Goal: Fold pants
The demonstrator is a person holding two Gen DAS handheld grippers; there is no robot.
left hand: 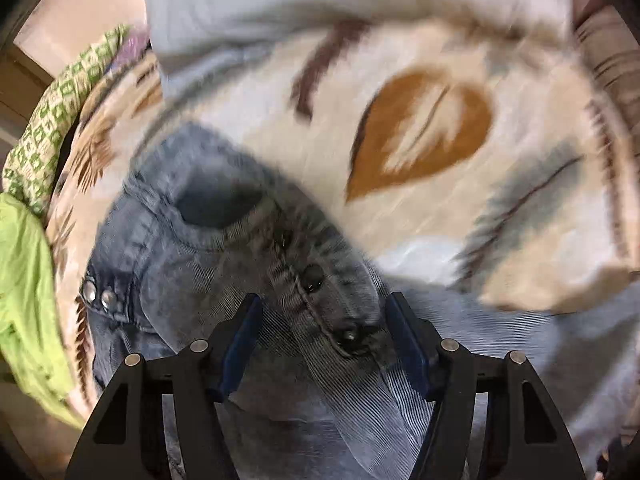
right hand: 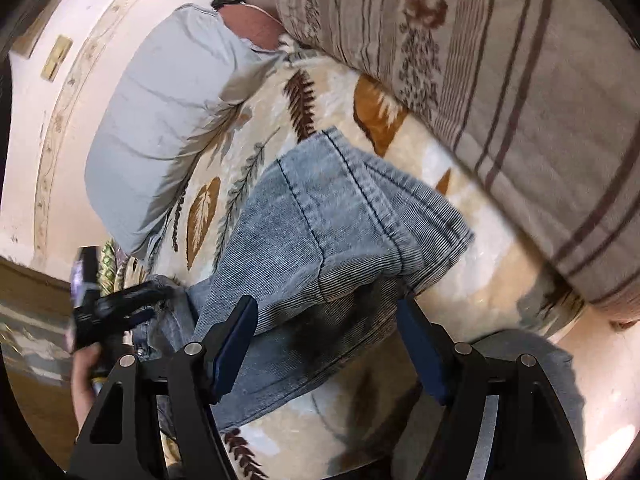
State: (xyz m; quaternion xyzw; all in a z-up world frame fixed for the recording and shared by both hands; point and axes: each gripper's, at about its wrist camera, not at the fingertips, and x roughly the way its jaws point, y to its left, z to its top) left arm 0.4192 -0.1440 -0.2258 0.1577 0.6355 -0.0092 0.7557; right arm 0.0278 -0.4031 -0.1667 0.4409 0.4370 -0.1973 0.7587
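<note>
Pants: I'm looking at the blue denim pants [right hand: 328, 216] lying on the leaf-print blanket [right hand: 208, 208] that covers the bed, with the waist end toward my left side and the hem end toward my right.

Left gripper: I'm hovering my left gripper [left hand: 324, 320] over the waistband, jaws spread wide, nothing pinched. The fly seam and its dark button [left hand: 312, 278] are sitting between the fingers, and two metal rivets [left hand: 98, 296] are showing left of that on the pants.

Right gripper: I'm holding my right gripper [right hand: 328, 320] over the leg end of the pants, jaws spread as well, with cloth lying between them but not clamped.

Why this way: I'm judging that each gripper is lining up on one end of the pants so both ends can be taken and brought together for a fold.

Around the pants: a pale grey pillow [right hand: 160, 120] is lying beyond the pants, a striped quilt [right hand: 500, 80] is bunching to the right of them, and green cloth [left hand: 28, 280] is sitting left of the waistband.

Writing: I'm seeing no brand tag or readable text; the left view is blurring with motion.

Progress: I'm judging the fold as barely begun.
</note>
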